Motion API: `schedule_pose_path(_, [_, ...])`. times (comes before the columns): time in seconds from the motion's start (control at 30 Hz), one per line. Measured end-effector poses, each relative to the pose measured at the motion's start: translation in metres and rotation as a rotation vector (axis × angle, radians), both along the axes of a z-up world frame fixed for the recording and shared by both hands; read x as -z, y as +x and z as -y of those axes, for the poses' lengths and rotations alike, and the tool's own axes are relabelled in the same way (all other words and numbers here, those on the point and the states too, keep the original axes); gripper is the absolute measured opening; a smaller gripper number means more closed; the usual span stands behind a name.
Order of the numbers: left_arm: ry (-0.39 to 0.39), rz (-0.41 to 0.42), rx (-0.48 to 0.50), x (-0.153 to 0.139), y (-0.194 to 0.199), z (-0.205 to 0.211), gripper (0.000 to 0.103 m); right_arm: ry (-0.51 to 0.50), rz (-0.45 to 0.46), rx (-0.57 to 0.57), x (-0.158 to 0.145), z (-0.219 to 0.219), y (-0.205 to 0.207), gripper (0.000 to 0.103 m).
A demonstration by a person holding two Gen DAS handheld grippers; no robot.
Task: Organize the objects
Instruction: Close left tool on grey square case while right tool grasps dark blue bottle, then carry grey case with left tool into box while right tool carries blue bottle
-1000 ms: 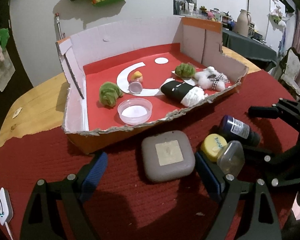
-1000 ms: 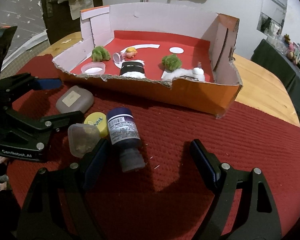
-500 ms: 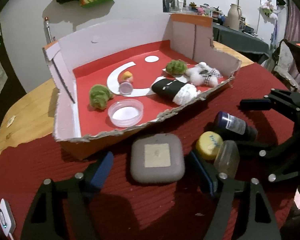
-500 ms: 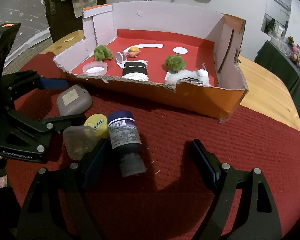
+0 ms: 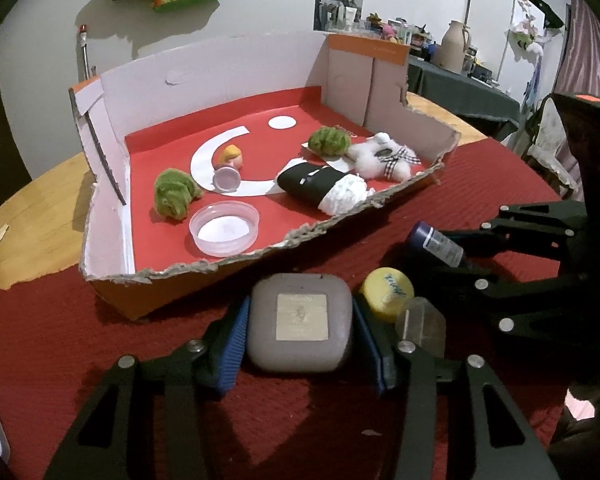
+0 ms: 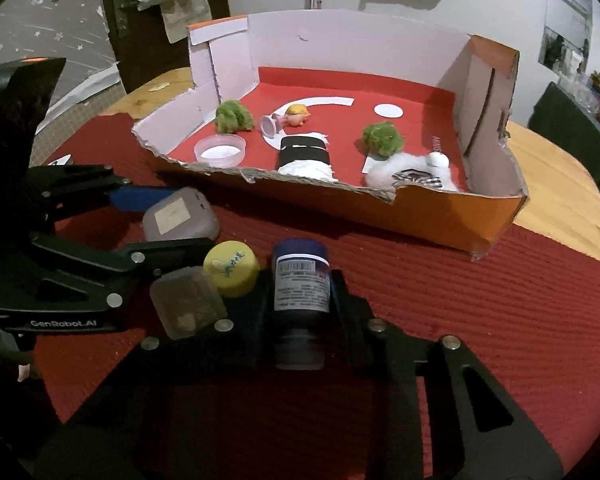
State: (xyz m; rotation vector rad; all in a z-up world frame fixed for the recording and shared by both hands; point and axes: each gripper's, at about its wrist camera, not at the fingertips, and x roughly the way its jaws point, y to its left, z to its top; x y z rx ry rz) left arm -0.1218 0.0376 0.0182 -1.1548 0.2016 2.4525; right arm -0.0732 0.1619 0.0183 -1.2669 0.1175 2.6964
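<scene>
Grippers both down on the red mat in front of the torn cardboard box (image 5: 112, 208), each on its own item. Left gripper (image 5: 300, 332): jaws have just been closing, and the blue pads now sit against the two flat sides of the grey rounded case (image 5: 300, 322), which lies label-up on the mat, just short of the box's ragged front edge. Right gripper (image 6: 300, 300): jaws have just been closing too, now clamped on the dark bottle (image 6: 301, 280), which lies on its side. Bottle's long axis runs along the fingers, blue base toward the box, cap end back toward the palm, so the grip crosses the body squarely. Case is squarish, no real long axis; the pads take it across its width. Between the two grippers, loose and ungripped: yellow cap (image 6: 231, 267) and a small clear pot (image 6: 188, 308), both crowded against the left gripper's inner finger, possibly touching it, though the fisheye view is too cramped to be sure. Box lies straight ahead of both hands, already holding two green tufts, a clear lid, a black-and-white roll, a white plush and a small doll. My reading: next comes lifting both over the low torn wall, left hand nearer that wall.
</scene>
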Motion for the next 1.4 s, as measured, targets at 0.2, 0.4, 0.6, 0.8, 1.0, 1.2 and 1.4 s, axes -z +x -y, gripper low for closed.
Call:
schedule_pose_path(0.2, [0.008, -0.008, -0.011, -0.002, 0.011, 0.000, 0.052, -0.020, -0.015, 0.010, -0.002, 0.003, 0.004, 0.026])
schedule_pose_path(0.4, [0.026, -0.023, -0.021, -0.009, 0.026, 0.004, 0.052, -0.015, -0.049, 0.004, -0.014, 0.014, 0.015, 0.026])
schedule_pose_path(0.6, [0.036, -0.065, -0.038, -0.025, 0.043, 0.010, 0.052, -0.007, -0.091, 0.015, -0.030, 0.022, 0.028, 0.026])
schedule_pose_path(0.8, [0.043, -0.091, -0.042, -0.034, 0.057, 0.014, 0.052, -0.009, -0.113, 0.024, -0.039, 0.027, 0.037, 0.026])
schedule_pose_path(1.0, [0.048, -0.100, -0.045, -0.036, 0.064, 0.016, 0.052, -0.005, -0.117, 0.025, -0.040, 0.033, 0.039, 0.026])
schedule_pose_path(1.2, [0.051, -0.100, -0.047, -0.036, 0.067, 0.017, 0.052, -0.006, -0.117, 0.017, -0.041, 0.036, 0.039, 0.026])
schedule_pose_path(1.4, [0.053, -0.096, -0.047, -0.036, 0.068, 0.018, 0.052, -0.008, -0.112, 0.016, -0.040, 0.037, 0.040, 0.026])
